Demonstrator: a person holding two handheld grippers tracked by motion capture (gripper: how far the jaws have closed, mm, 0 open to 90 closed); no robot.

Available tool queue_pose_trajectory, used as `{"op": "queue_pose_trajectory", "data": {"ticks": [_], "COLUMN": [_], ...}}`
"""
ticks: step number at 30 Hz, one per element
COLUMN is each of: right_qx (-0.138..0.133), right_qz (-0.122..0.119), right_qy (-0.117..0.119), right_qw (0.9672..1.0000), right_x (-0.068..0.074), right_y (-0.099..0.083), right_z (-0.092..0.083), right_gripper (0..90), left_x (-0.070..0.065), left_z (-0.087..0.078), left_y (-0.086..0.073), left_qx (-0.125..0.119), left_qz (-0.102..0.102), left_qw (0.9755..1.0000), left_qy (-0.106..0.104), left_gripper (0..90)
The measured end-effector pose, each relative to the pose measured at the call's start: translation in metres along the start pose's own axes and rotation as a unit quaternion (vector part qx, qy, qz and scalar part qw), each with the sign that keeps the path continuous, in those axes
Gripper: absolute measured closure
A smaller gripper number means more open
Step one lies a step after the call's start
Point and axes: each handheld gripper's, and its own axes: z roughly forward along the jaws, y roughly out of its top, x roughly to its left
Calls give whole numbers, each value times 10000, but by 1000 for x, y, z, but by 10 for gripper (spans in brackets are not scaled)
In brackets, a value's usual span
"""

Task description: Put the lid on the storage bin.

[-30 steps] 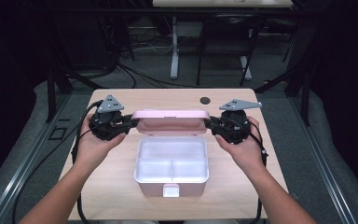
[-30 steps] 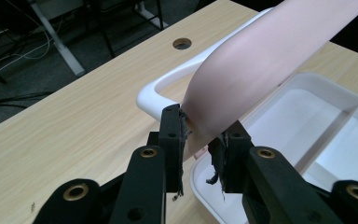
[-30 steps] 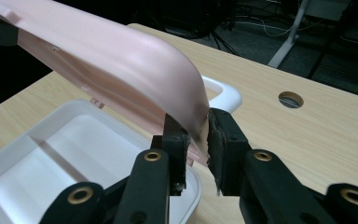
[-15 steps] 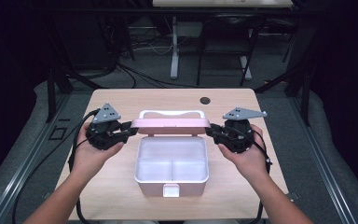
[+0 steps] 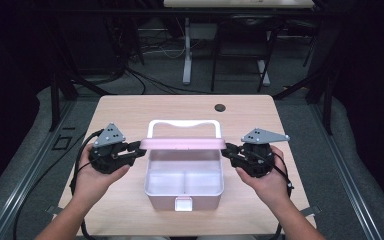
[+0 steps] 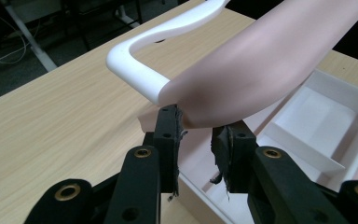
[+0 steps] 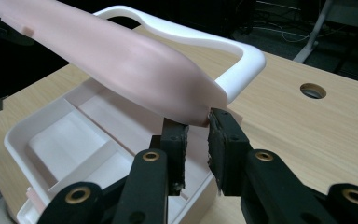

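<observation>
Lid (image 5: 186, 144) (pink, white handle (image 5: 184, 125)) stands tilted over rear edge of white box (image 5: 184, 186) at bench (image 5: 130, 110) centre. Left gripper (image 5: 139, 150) jaws, just opening, straddle lid's left corner; right gripper (image 5: 229, 151) grasps lid's right corner.

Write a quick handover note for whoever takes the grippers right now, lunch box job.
Left gripper: jaws at the lid's left end, apart, just been opening; grip not certain.
Right gripper: jaws at the lid's right end; grip unclear.
Box: open on the table, two empty compartments, white handle behind the lid.
Done: lid partly lowered, tilted over the back edge.
Left: probably lower the lid fully and press it shut.
</observation>
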Motion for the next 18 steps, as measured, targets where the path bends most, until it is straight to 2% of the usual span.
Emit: {"op": "queue_pose_trajectory", "data": {"ticks": [4, 5, 6, 7, 8, 9, 10, 11, 12, 13, 14, 15, 18], "right_qx": [36, 73, 44, 103, 24, 112, -16, 117, 117, 47, 4, 19, 13], "right_qz": [40, 39, 67, 59, 109, 98, 150, 108, 108, 122, 123, 79, 69], "right_qy": [122, 37, 219, -25, 325, -76, 395, -131, -131, 153, 319, 188, 193], "right_qw": [9999, 10000, 9997, 9999, 9994, 9999, 9991, 9998, 9998, 9998, 9994, 9998, 9998], "right_x": [1, 2, 2, 3, 2, 4, 2, 6, 6, 5, 5, 6, 8], "right_y": [-7, -9, -11, -13, -15, -17, -19, -20, -20, -23, -26, -28, -32], "right_z": [-2, -3, -3, -4, -4, -5, -5, -6, -6, -7, -6, -6, -7], "right_gripper": [760, 759, 759, 759, 760, 761, 760, 760, 760, 761, 760, 761, 761], "left_x": [-3, -4, -5, -6, -7, -7, -9, -10, -10, -11, -12, -13, -14], "left_z": [-1, -1, -1, -2, -2, -2, -2, -2, -2, -2, -2, -2, -1], "left_y": [-8, -10, -13, -15, -17, -18, -20, -23, -23, -25, -26, -28, -32], "left_qx": [-13, -21, -37, -53, -89, -90, -87, -93, -93, -81, -70, -75, -75], "left_qz": [13, 18, 11, 6, 4, 30, 35, 51, 51, 73, 82, 92, 83], "left_qw": [10000, 10000, 10000, 9999, 9999, 9999, 9999, 9999, 9999, 9999, 9999, 9999, 9999], "left_qy": [-67, -78, -84, -93, -86, -83, -88, -79, -79, -77, -71, -70, -79], "left_gripper": [718, 718, 718, 718, 720, 722, 723, 722, 720, 720, 719, 719, 714]}}
